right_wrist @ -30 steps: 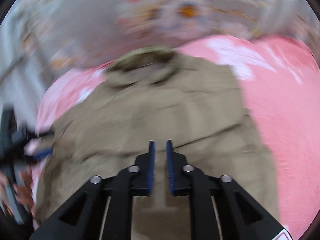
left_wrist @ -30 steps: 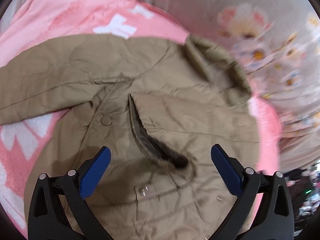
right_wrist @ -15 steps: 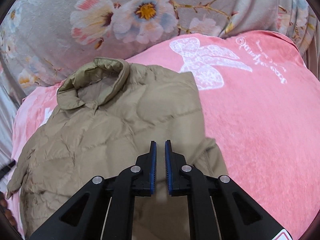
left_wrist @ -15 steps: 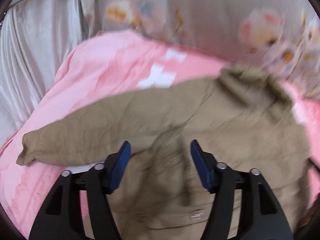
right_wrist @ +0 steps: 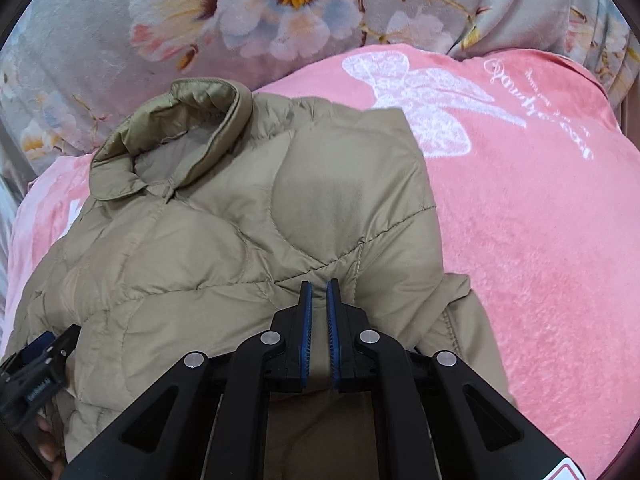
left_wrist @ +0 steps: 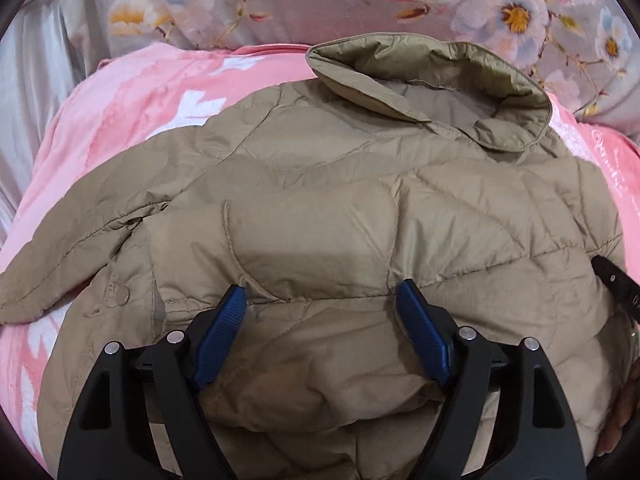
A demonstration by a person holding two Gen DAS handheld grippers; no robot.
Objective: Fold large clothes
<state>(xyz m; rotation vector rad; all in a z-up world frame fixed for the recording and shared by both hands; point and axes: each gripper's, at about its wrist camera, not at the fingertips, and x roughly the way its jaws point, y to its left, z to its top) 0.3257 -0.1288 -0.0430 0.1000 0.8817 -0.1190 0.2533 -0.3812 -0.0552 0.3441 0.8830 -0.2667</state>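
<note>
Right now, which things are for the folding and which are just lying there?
For the folding:
- khaki quilted jacket
- left gripper, jaws opening above the jacket
- right gripper, jaws shut

Just lying there:
- pink blanket underneath
- grey floral blanket behind

Your left wrist view cuts off the khaki quilted jacket (left_wrist: 328,184) at the bottom edge, so you cannot see its hem. The black arms of your left gripper (left_wrist: 320,300) cover the cloth below the blue pads. Only a sliver of your right gripper (left_wrist: 616,284) shows at the right edge. In the right wrist view, the script on the pink blanket (right_wrist: 540,216) is too small to read.
</note>
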